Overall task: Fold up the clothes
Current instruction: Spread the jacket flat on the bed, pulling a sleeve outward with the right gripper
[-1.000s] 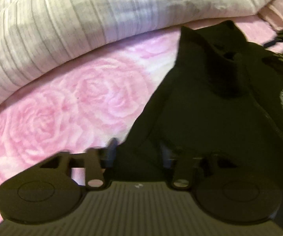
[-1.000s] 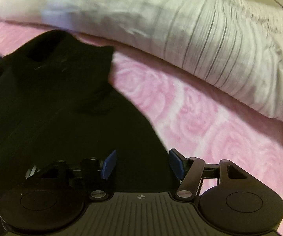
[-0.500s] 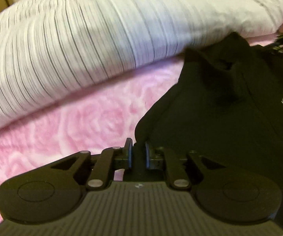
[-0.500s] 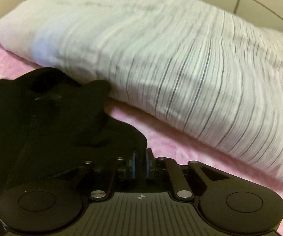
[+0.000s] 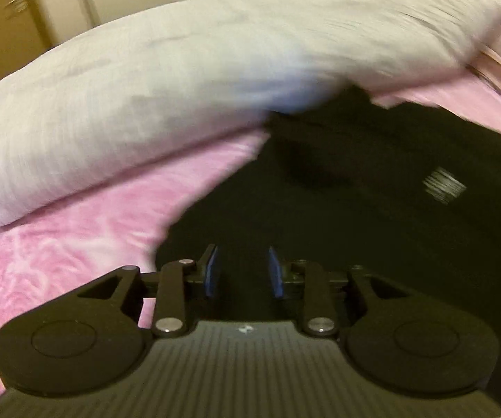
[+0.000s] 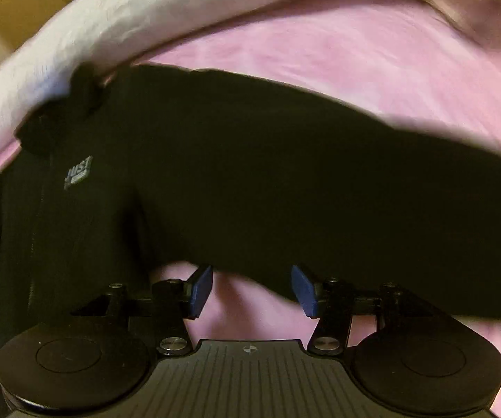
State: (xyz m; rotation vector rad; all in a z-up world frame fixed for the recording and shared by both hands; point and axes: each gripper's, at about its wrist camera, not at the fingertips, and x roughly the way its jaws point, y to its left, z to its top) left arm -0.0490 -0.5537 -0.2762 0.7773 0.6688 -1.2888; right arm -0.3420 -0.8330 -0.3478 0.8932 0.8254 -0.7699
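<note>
Both tongs, left and right, are open, holding nothing. My black jacket lies spread on the pink bed, collar toward the pillow. I judge a sleeve fold follows.

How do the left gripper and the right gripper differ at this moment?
The left gripper has a narrower gap than the right gripper. Black jacket fabric fills the left gripper's gap; pink bedsheet shows in the right gripper's gap, the sleeve edge just beyond. Both are open, with blue pads.
</note>
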